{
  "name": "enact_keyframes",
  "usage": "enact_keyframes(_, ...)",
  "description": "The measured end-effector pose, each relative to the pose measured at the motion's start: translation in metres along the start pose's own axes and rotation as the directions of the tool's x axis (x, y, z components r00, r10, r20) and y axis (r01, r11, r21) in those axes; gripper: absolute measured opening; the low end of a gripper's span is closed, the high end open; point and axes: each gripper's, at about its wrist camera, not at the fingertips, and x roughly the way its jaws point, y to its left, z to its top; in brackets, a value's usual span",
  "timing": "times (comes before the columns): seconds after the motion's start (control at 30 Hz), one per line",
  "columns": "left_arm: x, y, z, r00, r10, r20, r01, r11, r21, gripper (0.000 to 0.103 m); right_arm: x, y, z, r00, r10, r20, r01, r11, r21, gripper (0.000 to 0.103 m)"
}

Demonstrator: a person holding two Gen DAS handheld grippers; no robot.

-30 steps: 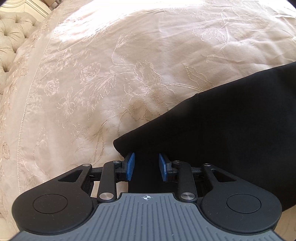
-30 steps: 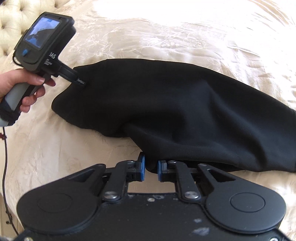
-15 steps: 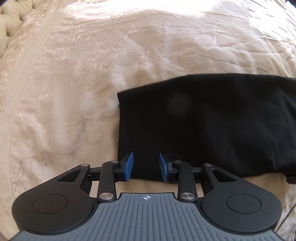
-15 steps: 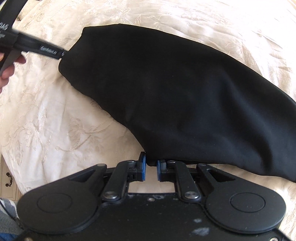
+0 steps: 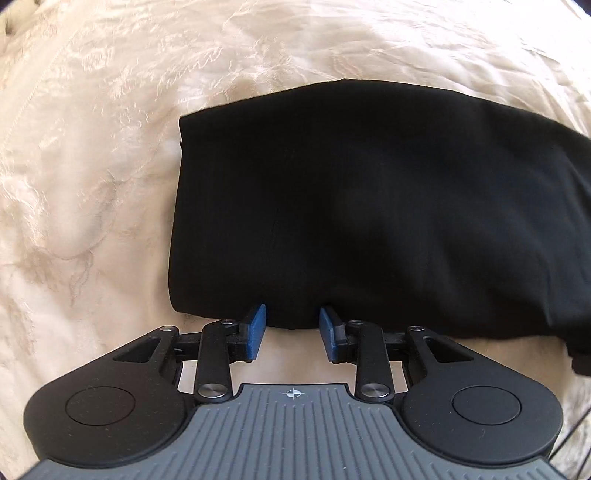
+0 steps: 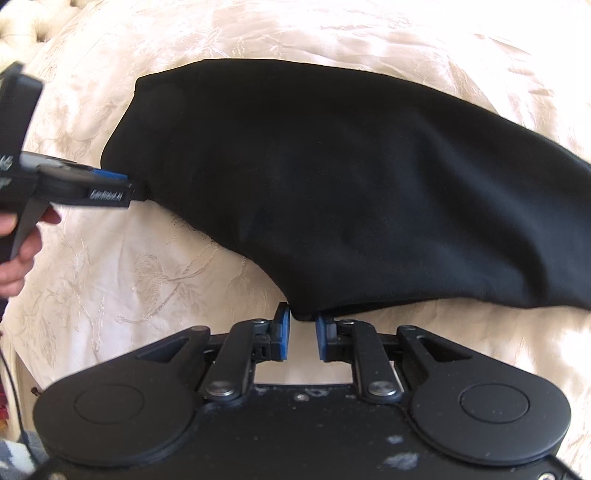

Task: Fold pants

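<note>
Since a sec ago my left gripper (image 5: 291, 326) has swung round the end of the pants (image 5: 369, 206): then it sat over a slanted corner of the cloth, now the whole squared-off end lies spread ahead of it, near edge running across just at the blue pads (image 5: 257, 325). In the right wrist view the pants have also settled flatter & wider vs the bunched hump before, and my left hand (image 6: 16, 243) w/ its tool has dropped lower at the left edge. The pants are black, folded over, lying on the cream embroidered bedspread (image 5: 92, 166), long side stretching off to the right. Left jaws stand apart, pads either side of the near hem w/ clear gap to the cloth, so nothing pinched there; bedspread shows between them lower down. My right gripper (image 6: 303, 325) is letting go: jaws opening, a small nub of the pants' near corner sits at the tips between the pads (image 6: 282, 334), not pressed by either. From the right cam, my left tool's tip meets the far-left edge of the pants; can't tell from that view if it touches. A tufted headboard (image 6: 26, 22) shows top left.
</note>
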Motion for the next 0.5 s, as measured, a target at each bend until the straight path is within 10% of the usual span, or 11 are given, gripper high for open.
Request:
enact_keyframes(0.27,-0.004,0.009,0.002,1.0,-0.014,-0.016,0.014,1.0,-0.004,0.032,-0.036,-0.014,-0.01,0.999,0.027,0.031,-0.029,0.997,0.068,0.02)
enact_keyframes(0.5,-0.007,0.011,0.002,0.999,-0.017,-0.035,0.016,1.0,-0.021,0.033,-0.057,-0.01,0.007,0.971,-0.039,0.236,0.003,0.988,0.151,0.031)
